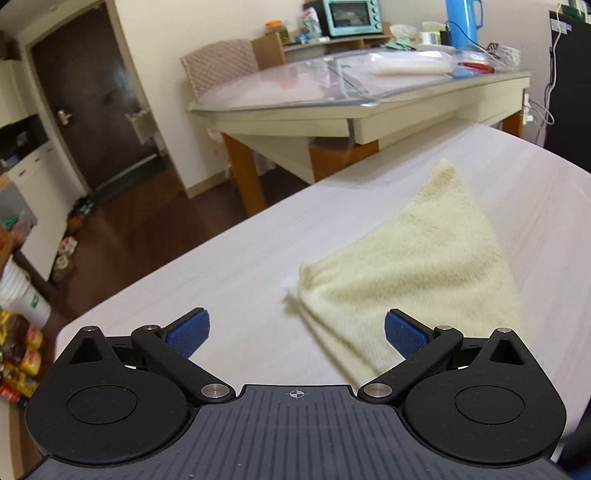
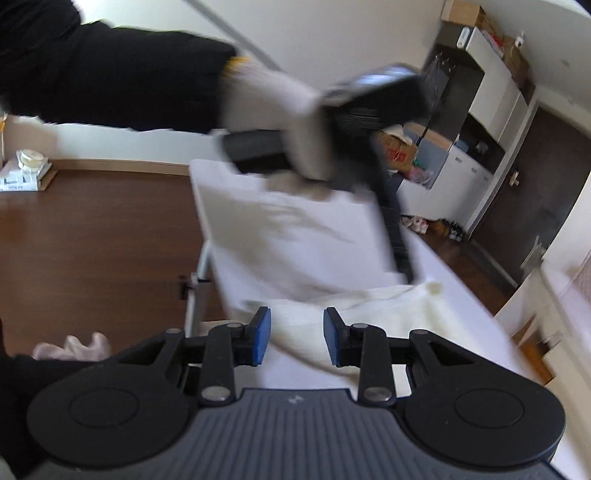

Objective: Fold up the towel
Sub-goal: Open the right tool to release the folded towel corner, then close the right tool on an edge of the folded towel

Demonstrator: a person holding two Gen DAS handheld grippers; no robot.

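A pale yellow towel [image 1: 413,266] lies folded into a layered triangle on the white table [image 1: 221,266]. In the left wrist view my left gripper [image 1: 296,334] hovers open just short of the towel's near corner; its blue pads [image 1: 188,334] stand wide apart with nothing between them. In the right wrist view the towel [image 2: 388,310] lies just beyond my right gripper [image 2: 296,341], whose pads stand apart with only the table and the towel's edge showing in the gap. Above the table [image 2: 295,236], a blurred gloved hand [image 2: 266,96] in a black sleeve holds the other gripper, pointing down at the towel's far corner.
Beyond the white table stands a glass-topped table [image 1: 332,88] with clutter, a blue jug [image 1: 461,22] and a woven chair [image 1: 218,62]. Bottles and bags [image 1: 18,343] sit on the dark floor at the left. White cabinets [image 2: 491,122] and boxes line the far wall.
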